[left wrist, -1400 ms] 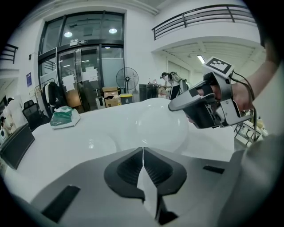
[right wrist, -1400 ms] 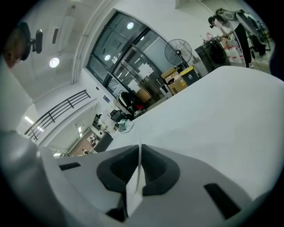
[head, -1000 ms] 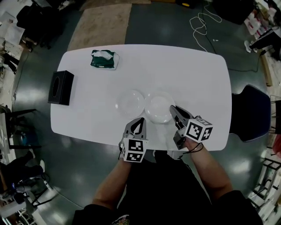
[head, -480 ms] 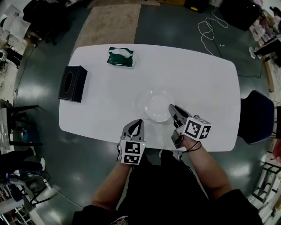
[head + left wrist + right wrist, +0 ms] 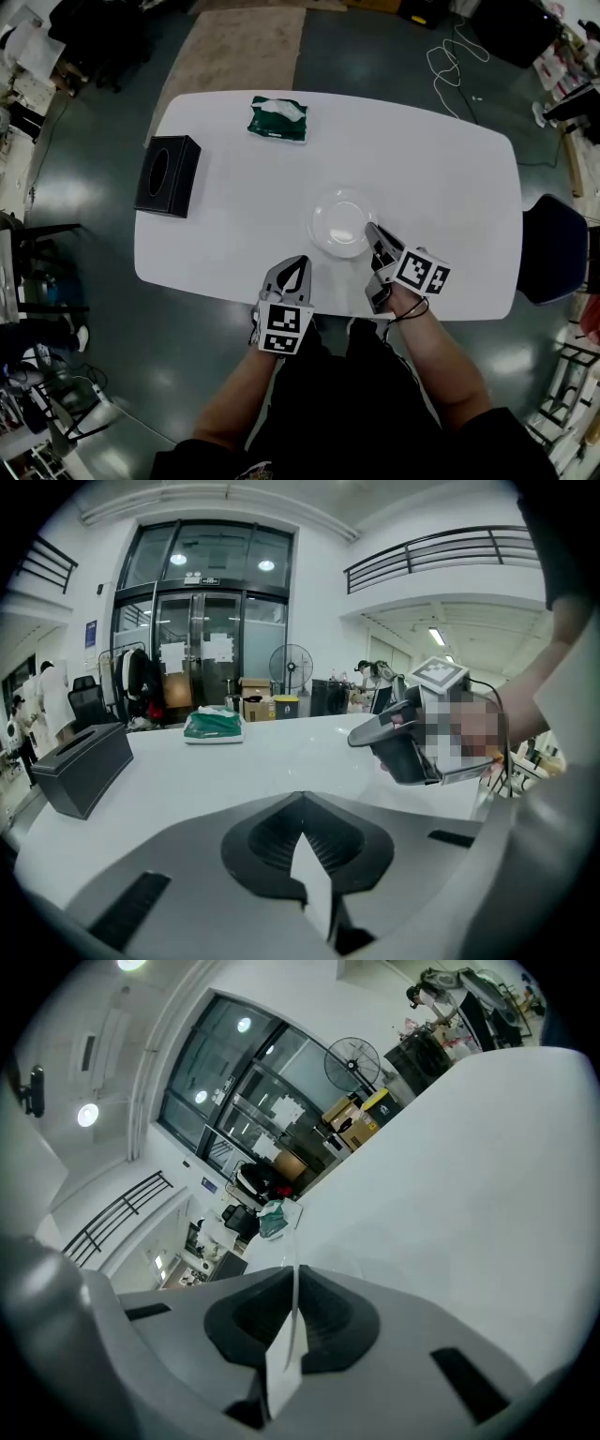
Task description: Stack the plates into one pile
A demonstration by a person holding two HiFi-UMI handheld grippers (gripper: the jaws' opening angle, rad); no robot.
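The clear plates (image 5: 339, 217) show as one round shape on the white table (image 5: 441, 169), right of its middle. My right gripper (image 5: 372, 231) is at the near right rim and is shut on it. In the right gripper view a thin clear plate edge (image 5: 296, 1241) stands between the jaws of the right gripper (image 5: 295, 1277). My left gripper (image 5: 299, 263) hovers at the table's front edge, left of the plates, shut and holding nothing. From the left gripper view, the left gripper (image 5: 302, 797) is closed and the right gripper (image 5: 375, 731) shows beyond it to the right.
A black tissue box (image 5: 167, 175) sits at the table's left end and a green wipes pack (image 5: 277, 118) near the far edge. A dark chair (image 5: 553, 248) stands beside the table on the right. Cables and a rug lie on the floor beyond.
A second ago two clear plates lay side by side; now only one round outline shows at the right gripper. Both grippers have shifted left across the table.
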